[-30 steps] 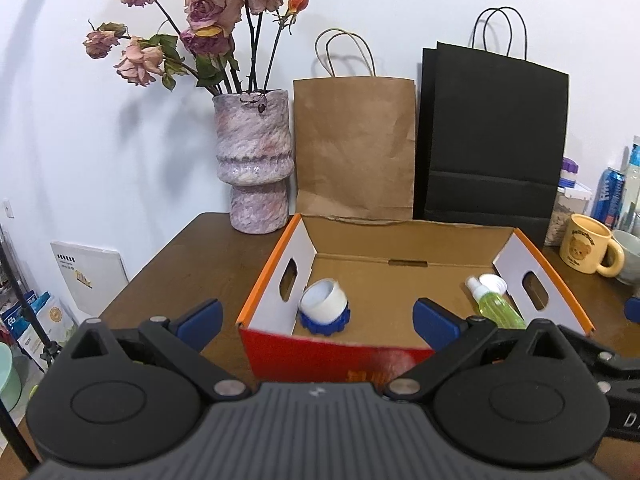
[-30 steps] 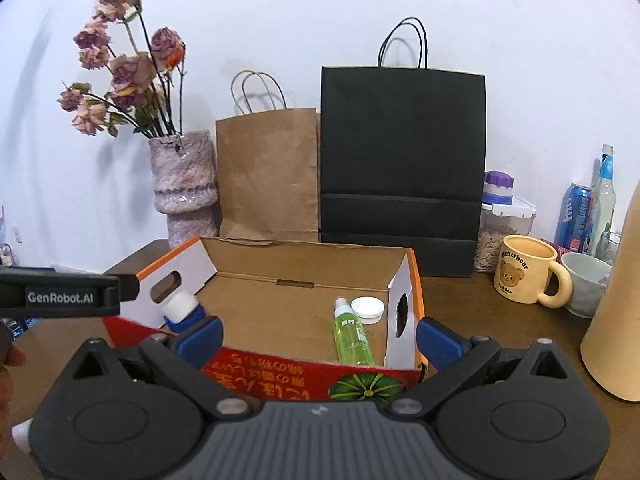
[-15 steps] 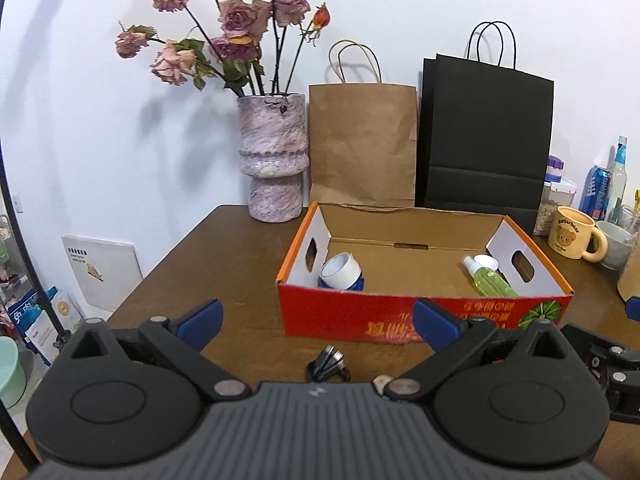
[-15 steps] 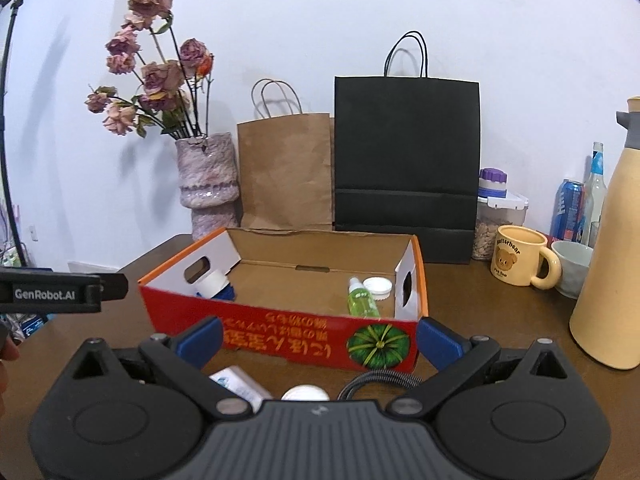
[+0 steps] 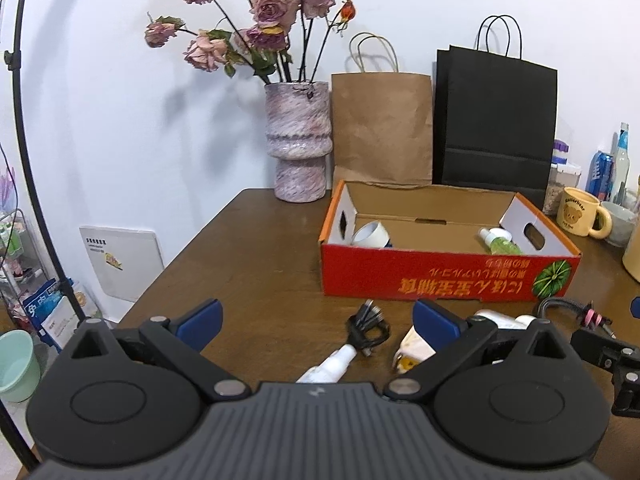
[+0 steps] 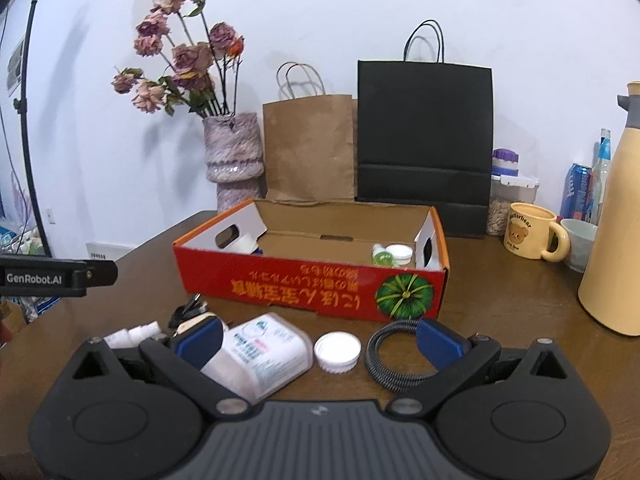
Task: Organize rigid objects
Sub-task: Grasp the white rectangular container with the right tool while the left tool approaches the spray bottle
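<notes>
A red cardboard box stands open on the brown table. Inside lie a white tape roll, a green bottle and a white lid. In front of the box lie a black cable bundle, a white spray bottle, a white pack, a white cap and a coiled black cable. My left gripper is open and empty above the near table. My right gripper is open and empty over the pack and cap.
A vase of dried roses, a brown paper bag and a black bag stand behind the box. A yellow bear mug, a cream flask, cans and a jar stand at the right. The table's left edge drops off.
Both grippers have pulled back from above the box toward the near edge. The loose items in front of the box have come into view. Both stay open.
</notes>
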The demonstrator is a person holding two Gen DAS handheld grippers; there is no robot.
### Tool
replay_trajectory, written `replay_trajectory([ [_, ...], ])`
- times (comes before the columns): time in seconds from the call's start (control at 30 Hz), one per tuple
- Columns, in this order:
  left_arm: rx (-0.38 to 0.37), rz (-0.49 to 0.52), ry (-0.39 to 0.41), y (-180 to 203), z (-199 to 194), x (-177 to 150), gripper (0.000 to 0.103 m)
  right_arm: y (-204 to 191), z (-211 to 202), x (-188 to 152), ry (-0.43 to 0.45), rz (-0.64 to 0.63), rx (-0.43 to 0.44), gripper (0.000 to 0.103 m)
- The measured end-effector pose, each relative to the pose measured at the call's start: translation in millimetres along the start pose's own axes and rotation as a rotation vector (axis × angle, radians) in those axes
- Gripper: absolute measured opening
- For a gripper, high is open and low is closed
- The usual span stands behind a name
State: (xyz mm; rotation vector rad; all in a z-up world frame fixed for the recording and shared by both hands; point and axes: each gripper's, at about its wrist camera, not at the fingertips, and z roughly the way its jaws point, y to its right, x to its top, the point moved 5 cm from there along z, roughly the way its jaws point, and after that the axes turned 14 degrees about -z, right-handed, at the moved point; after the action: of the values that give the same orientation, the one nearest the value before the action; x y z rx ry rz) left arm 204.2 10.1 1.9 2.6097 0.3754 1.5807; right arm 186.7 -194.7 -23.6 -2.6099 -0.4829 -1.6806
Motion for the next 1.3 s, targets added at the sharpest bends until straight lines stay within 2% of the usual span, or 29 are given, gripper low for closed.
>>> replay_trajectory([
  [0.43, 0.021, -0.014, -0.039, -34.4, 7.0, -14.3, 0.103, -27.3, 13.3, -8.7, -0.046, -0.051, 0.038, 0.103],
  [1.03, -0.004, -0.001, -0.102, -39.2, 37.4, -27.1, 0.103, -39.0, 74.0, -15.9, -0.144, -0.142, 0.123, 0.103],
  [1.3, -0.020, 0.002, -0.132, -38.9, 46.7, -32.6, 0.103, -41.2, 96.3, -10.4, -0.129, -0.194, 0.194, 0.103],
])
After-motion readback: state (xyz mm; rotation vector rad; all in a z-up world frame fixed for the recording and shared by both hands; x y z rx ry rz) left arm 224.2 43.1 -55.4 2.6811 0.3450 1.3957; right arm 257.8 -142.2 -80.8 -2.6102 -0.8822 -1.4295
